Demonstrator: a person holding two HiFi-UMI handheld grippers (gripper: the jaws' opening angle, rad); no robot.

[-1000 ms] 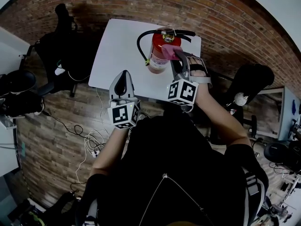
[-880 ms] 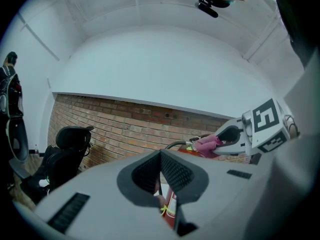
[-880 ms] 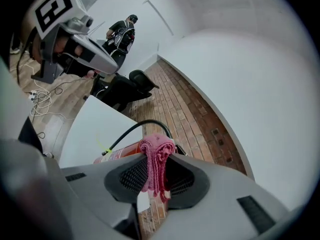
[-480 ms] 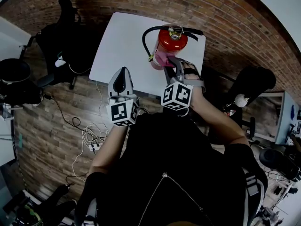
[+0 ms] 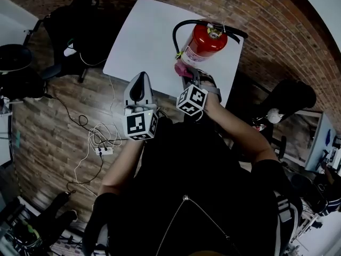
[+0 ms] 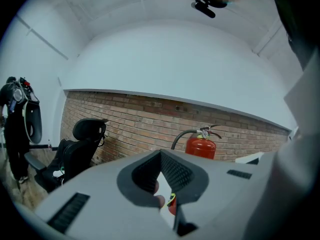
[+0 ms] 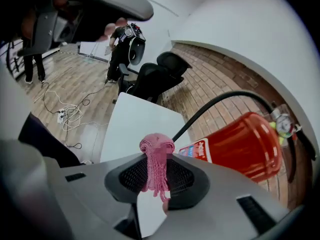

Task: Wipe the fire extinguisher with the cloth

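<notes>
The right gripper (image 5: 186, 74) has slid down the fire extinguisher (image 5: 205, 42) from its upper body toward its base. Its fingers are clamped on the pink cloth (image 7: 156, 159), which bunches above the fingertips and hangs in threads between them. The red cylinder stands on the white bench (image 5: 144, 41) just beyond and right of those fingers, with the cloth at its lower side. A red and white label (image 7: 201, 150) faces the fingers, but its print is too small to read. A black hose (image 7: 215, 109) arcs over the fingers. The left gripper (image 5: 139, 81) has its fingers closed together on nothing, and the extinguisher stands well ahead of them.
</notes>
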